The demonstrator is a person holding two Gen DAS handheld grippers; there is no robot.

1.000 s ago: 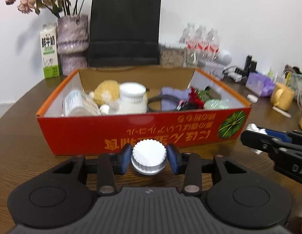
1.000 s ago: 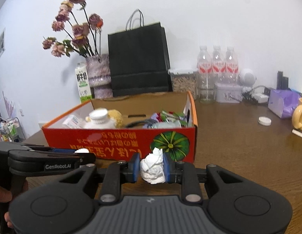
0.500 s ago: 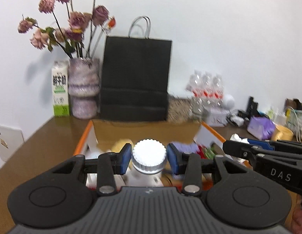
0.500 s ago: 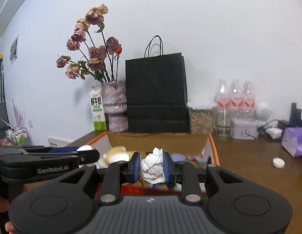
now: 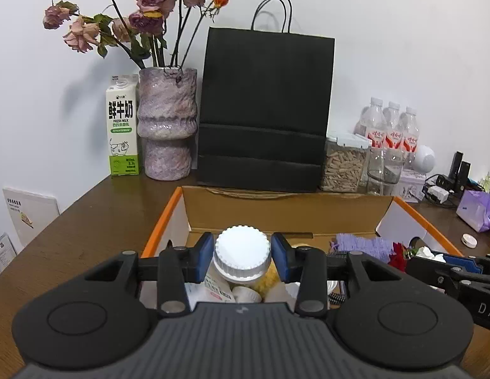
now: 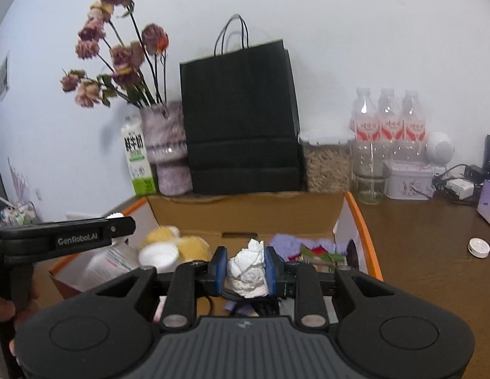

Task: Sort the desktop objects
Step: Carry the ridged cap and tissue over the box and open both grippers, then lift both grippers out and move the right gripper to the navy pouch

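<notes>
Both grippers have carried their loads from before the box (image 5: 412, 213) to over it. Left fingers (image 5: 206, 254) clench a white-capped bottle (image 5: 241, 252); right fingers (image 6: 220, 263) clench crumpled tissue (image 6: 248, 268). Next, I'd judge: lower, then release.
</notes>
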